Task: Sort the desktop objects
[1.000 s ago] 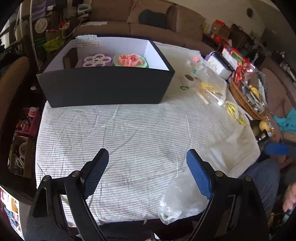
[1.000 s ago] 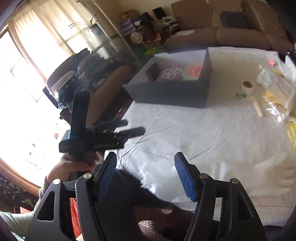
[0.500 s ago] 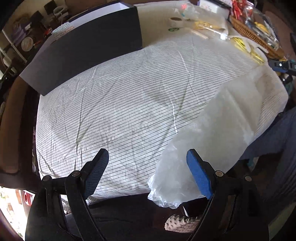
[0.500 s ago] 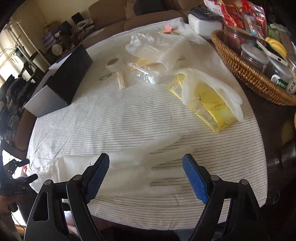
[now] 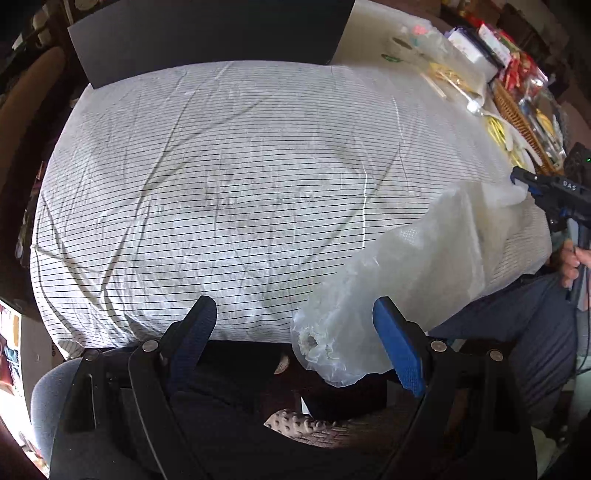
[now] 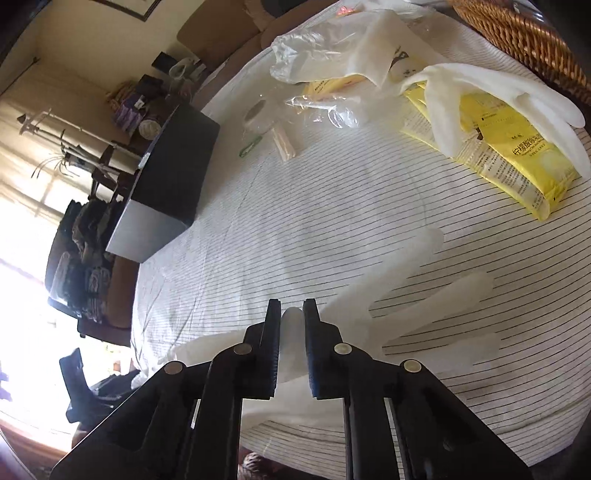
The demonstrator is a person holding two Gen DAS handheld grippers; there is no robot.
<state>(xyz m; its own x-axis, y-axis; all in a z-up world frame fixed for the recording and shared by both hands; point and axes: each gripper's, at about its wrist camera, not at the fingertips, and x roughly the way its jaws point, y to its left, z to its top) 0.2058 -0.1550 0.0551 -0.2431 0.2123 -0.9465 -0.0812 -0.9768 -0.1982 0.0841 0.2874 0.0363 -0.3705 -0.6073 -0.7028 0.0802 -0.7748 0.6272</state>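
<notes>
While the right gripper [image 6: 291, 314] has just closed, its jaws pinch one finger of a translucent glove [image 6: 402, 295] lying flat at the desk's near edge; the cuff end [image 5: 332, 347] of that glove overhangs the edge on the person's side.

Item, left gripper [image 5: 295, 332]: jaws spread wide, nothing pressed; the cuff hangs between them, nearer the right-hand pad, not gripped.

Item, box [image 5: 207, 33]: black, at the far edge, well apart from the glove; judged the likely place for sorted things, though its inside is not visible now.

Item, second glove [image 6: 498, 99]: draped over yellow packets [image 6: 517, 158] toward the right edge, beside a wicker basket [image 6: 517, 33]. A tape roll [image 6: 256, 114], a small stick [image 6: 284, 142] and clear wrappers [image 6: 321, 107] lie toward the far edge.

Step in hand, as judged: lifting the glove. Done well, the pinch would sit deeper than one fingertip, since thin film may slip or stretch; the left jaws could close on the cuff so the glove comes up held at both ends and does not drag the striped cloth [image 5: 221, 184].

Room: the desk's middle is bare cloth, an open path from near edge to box. The right edge is crowded; the person's hand [image 5: 572, 262] and lap sit close at the near right corner, so lifting upward first seems safest.
</notes>
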